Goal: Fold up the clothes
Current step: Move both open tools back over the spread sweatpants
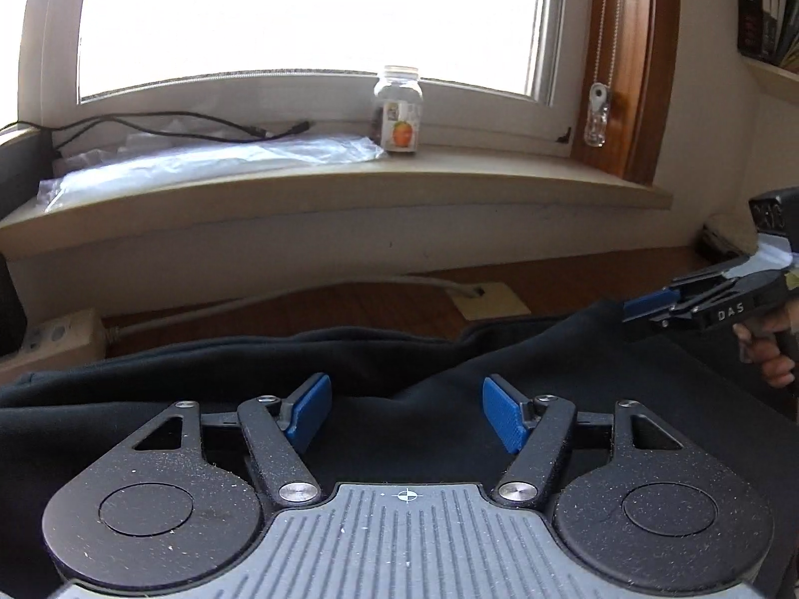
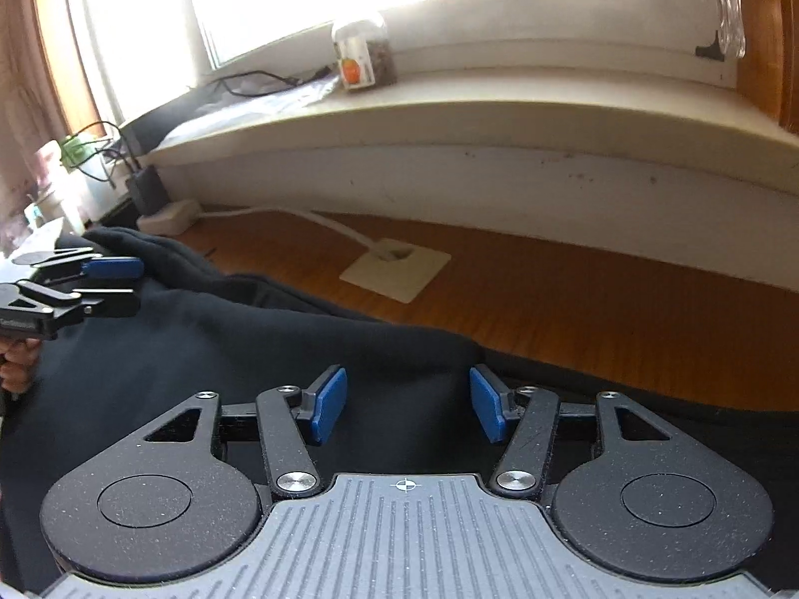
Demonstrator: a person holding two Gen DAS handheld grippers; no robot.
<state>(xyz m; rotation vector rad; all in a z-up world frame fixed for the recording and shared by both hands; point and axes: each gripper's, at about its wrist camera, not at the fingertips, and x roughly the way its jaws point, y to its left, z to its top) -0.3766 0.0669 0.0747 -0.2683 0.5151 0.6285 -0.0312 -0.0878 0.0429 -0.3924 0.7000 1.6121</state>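
Blue pads on the left gripper (image 1: pixel 407 414) stand well apart, with nothing pinched between them; they hang just over a dark garment (image 1: pixel 379 364) spread across a wooden table (image 1: pixel 399 307). Off to that gripper's right, the right gripper (image 2: pixel 407 407) is likewise spread, its pads parted above the same black cloth and gripping nothing. From the right wrist view the left tool can be seen side-on at the far left, a hand (image 2: pixel 15 369) wrapped around its grip, and from the left wrist view fingers (image 1: pixel 769 354) of the other hand show on the right tool's handle. The garment lies rumpled, its far edge raised in a soft fold that runs along the table, with bare wood beyond it. A pale square plate (image 2: pixel 394 269) with a white cable (image 2: pixel 339 227) running into it sits on the wood behind the cloth. Behind that rises a windowsill (image 1: pixel 349 189), carrying a small jar (image 1: pixel 398 110) with an orange label, a clear plastic bag (image 1: pixel 209 162) and a black cord (image 1: pixel 165 125), under a bright window.
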